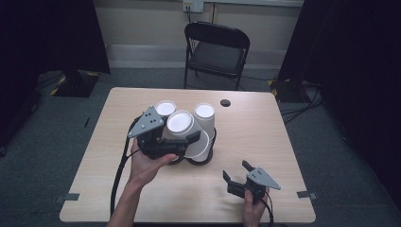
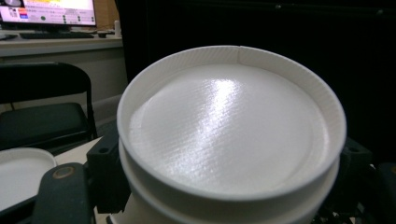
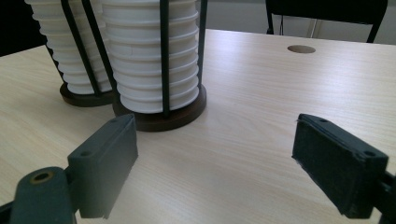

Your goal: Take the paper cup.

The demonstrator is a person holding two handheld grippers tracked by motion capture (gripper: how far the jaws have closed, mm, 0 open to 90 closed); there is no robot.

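Observation:
A white paper cup (image 1: 180, 123) is held bottom-up in my left gripper (image 1: 183, 140), whose jaws are shut on its ribbed side, just above a black wire rack (image 1: 206, 158) in the middle of the table. In the left gripper view the cup's round bottom (image 2: 229, 126) faces the camera between the two jaws of the left gripper (image 2: 229, 191). Two more stacks of upturned cups (image 1: 204, 111) stand in the rack. My right gripper (image 1: 236, 171) is low at the table's front right, open and holding nothing. In its own view the right gripper (image 3: 222, 163) points at the stacked cups (image 3: 154, 56) on their dark round base (image 3: 184, 116).
The light wooden table (image 1: 265, 137) has a small round hole (image 1: 225, 102) near its far edge. A black folding chair (image 1: 215, 52) stands behind the table. Dark curtains hang at both sides. Another cup bottom (image 2: 18, 172) sits beside the left gripper.

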